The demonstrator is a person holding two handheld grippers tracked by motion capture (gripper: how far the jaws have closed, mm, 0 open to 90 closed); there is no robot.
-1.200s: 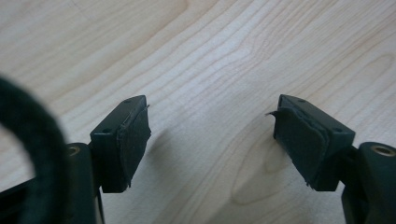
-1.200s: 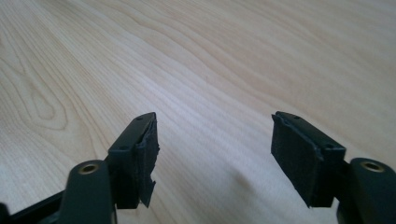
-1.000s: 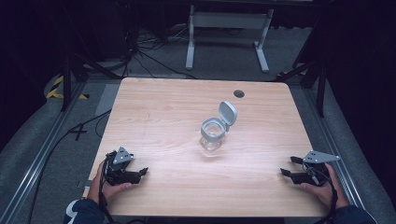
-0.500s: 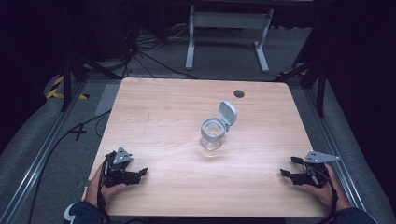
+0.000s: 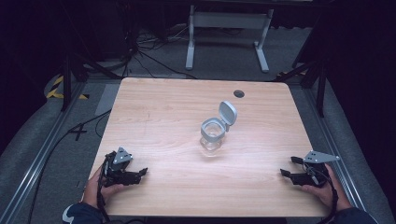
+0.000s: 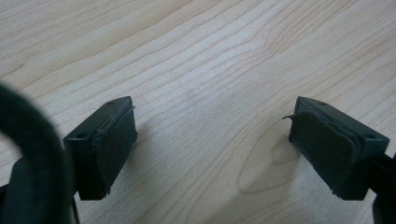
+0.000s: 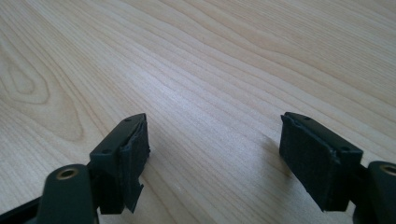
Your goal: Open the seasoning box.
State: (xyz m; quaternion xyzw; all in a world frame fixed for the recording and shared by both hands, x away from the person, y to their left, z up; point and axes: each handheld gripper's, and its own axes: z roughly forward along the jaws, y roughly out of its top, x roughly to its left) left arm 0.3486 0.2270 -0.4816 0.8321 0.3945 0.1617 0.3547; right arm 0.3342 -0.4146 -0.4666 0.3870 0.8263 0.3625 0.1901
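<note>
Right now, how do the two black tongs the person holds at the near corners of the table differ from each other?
The left tongs sit at the near-left corner, tips pointing right; the right tongs sit at the near-right corner, tips pointing left. The grey plate on the left tongs is small and tilted; the one on the right tongs is longer and flatter. Both stand open, hold nothing, stay low over the wooden table and point inward, short of the clear flip-lid jar.

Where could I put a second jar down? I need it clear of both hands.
Bare wood runs from the left gripper to the right gripper, nearer than the jar. The table's far left is bare too. It is tight right by the jar's open lid.
</note>
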